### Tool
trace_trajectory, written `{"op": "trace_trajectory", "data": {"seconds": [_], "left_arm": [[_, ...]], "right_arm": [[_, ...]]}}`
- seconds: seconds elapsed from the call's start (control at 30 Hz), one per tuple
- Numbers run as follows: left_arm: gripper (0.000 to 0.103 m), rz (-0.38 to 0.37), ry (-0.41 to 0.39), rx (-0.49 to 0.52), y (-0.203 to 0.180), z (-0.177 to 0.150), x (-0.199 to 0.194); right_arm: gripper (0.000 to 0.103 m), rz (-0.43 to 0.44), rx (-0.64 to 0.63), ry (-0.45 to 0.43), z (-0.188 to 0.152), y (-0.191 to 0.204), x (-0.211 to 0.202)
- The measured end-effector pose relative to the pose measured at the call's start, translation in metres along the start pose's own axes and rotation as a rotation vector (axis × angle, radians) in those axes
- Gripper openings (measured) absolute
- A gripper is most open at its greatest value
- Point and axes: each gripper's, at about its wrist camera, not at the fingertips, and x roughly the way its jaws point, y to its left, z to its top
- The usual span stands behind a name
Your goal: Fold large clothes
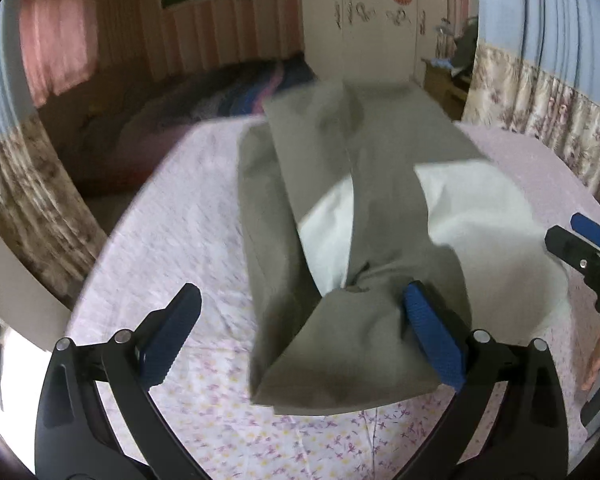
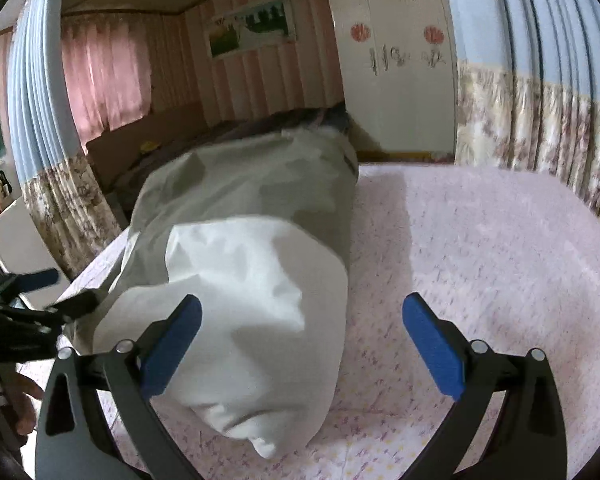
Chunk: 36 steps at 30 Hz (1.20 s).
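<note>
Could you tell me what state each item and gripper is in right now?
Grey-green garment: lying crumpled on the bed, white lining exposed.
Left gripper: open, holding nothing.
Right gripper: open, holding nothing.
Floral bedsheet: spread flat under the garment.

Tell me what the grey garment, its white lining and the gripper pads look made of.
Grey garment: matte woven cloth, likely cotton; soft creases. White lining: thin, smooth fabric; puffy folds, faint sheen. Pads: blue ribbed rubber or plastic.
</note>
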Motion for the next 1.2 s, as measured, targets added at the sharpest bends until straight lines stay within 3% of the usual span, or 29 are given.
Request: {"op": "trace_trajectory", "data": {"seconds": [0.33,0.47,0.53,0.63,0.67,0.7,0.8,1.03,1.2], "left_arm": [[0.100,-0.179,0.117,-0.073,0.015,-0.025,0.052],[0.100,-0.181,0.104,-0.069,0.010,-0.028,0.056],[0.100,-0.189,0.116,-0.084,0.010,-0.028,0.059],[0.095,-0.199,0.119,-0.100,0.011,-0.028,0.058],[0.083,-0.226,0.119,-0.108,0.010,-0.027,0.056],[0.079,-0.224,0.114,-0.109,0.007,-0.025,0.054],[0.070,-0.181,0.104,-0.085,-0.005,-0.019,0.051],[0.056,-0.173,0.015,-0.034,-0.055,0.000,0.031],[0.055,-0.260,-0.007,0.029,-0.122,0.005,0.020]], "right_arm": [[0.100,0.109,0.080,0.103,-0.018,-0.009,0.039],[0.100,0.128,0.044,0.134,-0.020,-0.009,0.052],[0.099,0.183,0.071,0.169,-0.021,-0.011,0.061],[0.086,0.215,0.059,0.164,-0.022,-0.011,0.062],[0.076,0.224,0.048,0.159,-0.022,-0.009,0.062],[0.064,0.238,0.030,0.152,-0.021,-0.008,0.061],[0.048,0.251,-0.031,0.120,-0.015,-0.004,0.056],[0.039,0.214,-0.080,0.017,0.006,-0.040,0.027],[0.038,0.118,-0.056,-0.022,0.007,-0.092,-0.015]]}}
